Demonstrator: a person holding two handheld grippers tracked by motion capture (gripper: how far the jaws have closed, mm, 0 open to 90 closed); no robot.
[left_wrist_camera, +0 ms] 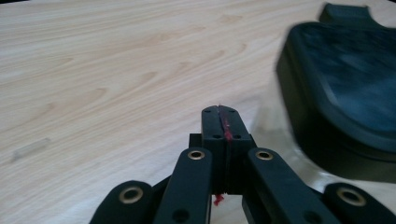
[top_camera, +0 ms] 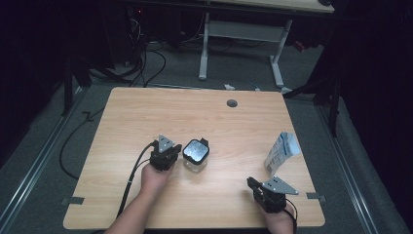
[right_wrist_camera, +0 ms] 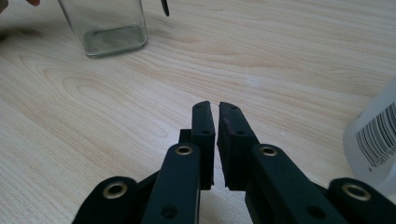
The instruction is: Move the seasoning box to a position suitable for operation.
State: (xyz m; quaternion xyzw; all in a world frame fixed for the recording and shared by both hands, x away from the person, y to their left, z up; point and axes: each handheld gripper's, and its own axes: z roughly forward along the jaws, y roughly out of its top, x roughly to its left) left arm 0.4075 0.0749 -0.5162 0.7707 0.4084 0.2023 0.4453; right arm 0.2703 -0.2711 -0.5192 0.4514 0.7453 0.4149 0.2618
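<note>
Right gripper (top_camera: 252, 184) fingers nearly together, left gripper (top_camera: 176, 149) fingers together beside jar (top_camera: 196, 154)

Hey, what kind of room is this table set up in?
Probably a lab or workshop: a bare wooden table with a cable hole, loose cables across grey carpet, and a height-adjustable desk frame behind, all under dim light.

The jar (top_camera: 196, 155) stands on the surface (top_camera: 146, 112), a little nearer the person than its middle. The left gripper (top_camera: 171, 151) sits just left of the jar. The carton (top_camera: 281, 152) stands well right of the jar, near the surface's right edge. The right gripper (top_camera: 253, 184) lies right of the jar and nearer the person.
</note>
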